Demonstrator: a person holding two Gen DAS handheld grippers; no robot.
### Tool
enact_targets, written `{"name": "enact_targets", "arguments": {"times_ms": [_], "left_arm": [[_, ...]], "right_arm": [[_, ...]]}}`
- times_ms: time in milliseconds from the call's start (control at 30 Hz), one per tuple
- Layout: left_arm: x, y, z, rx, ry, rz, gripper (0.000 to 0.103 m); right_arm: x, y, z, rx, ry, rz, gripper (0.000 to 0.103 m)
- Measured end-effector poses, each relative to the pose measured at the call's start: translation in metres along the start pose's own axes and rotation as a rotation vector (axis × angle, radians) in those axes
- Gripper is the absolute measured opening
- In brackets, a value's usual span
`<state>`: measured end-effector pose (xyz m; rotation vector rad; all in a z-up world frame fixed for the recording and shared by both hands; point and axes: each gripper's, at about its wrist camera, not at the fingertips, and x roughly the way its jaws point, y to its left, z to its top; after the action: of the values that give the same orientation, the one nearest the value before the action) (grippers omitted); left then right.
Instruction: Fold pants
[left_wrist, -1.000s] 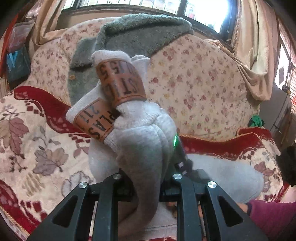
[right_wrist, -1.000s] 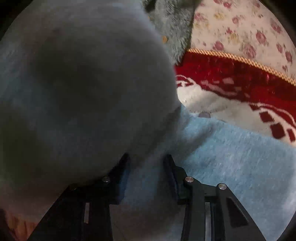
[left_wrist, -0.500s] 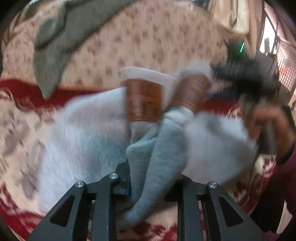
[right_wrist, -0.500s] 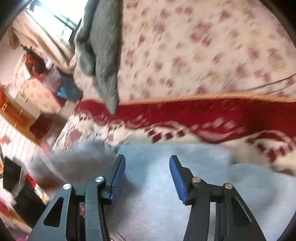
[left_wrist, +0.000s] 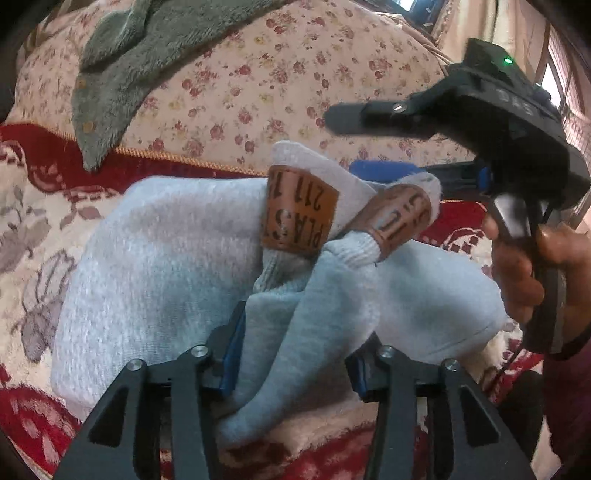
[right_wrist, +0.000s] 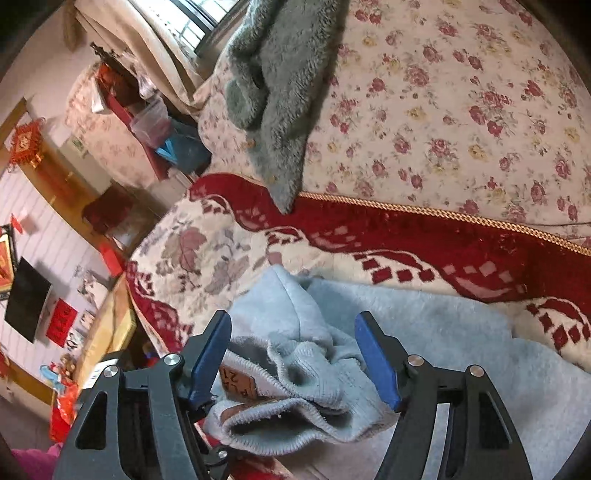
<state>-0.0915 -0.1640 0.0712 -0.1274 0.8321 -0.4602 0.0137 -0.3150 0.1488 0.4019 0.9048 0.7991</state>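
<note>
A: Where the left wrist view looks down, the left gripper (left_wrist: 295, 354) has its jaws pinching a bunched fold of the grey pants (left_wrist: 159, 258). Two ribbed cuffs with brown patches (left_wrist: 299, 214) stick up just past the pinch.

B: And the rest of the garment?

A: Spread flat on the red-and-cream sofa cover (left_wrist: 33, 206), below the floral backrest (left_wrist: 236, 92). A grey fleece (left_wrist: 122, 70) hangs over that backrest. The right gripper (left_wrist: 369, 144) hovers just above the cuffs, held in a hand (left_wrist: 532, 273).

B: Right wrist view?

A: Right gripper (right_wrist: 295, 354) jaws spread wide, blue pads either side of the cuffs (right_wrist: 295, 387), not closed on them. Pants (right_wrist: 461, 350) lie on the sofa cover (right_wrist: 443, 240); fleece (right_wrist: 280, 92) up left.
</note>
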Motion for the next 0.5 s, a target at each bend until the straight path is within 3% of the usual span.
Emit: {"name": "enact_targets", "arguments": {"times_ms": [200,500], "left_arm": [[0.012,-0.047,-0.007,0.177,-0.074,0.292,0.058],[0.038,-0.079,0.007,0.244,-0.176,0.466,0.068]], "right_arm": [[-0.01,-0.02,-0.003,0.067,0.014,-0.033,0.077],[-0.042,-0.042,0.006,0.151,-0.054,-0.073,0.081]]}}
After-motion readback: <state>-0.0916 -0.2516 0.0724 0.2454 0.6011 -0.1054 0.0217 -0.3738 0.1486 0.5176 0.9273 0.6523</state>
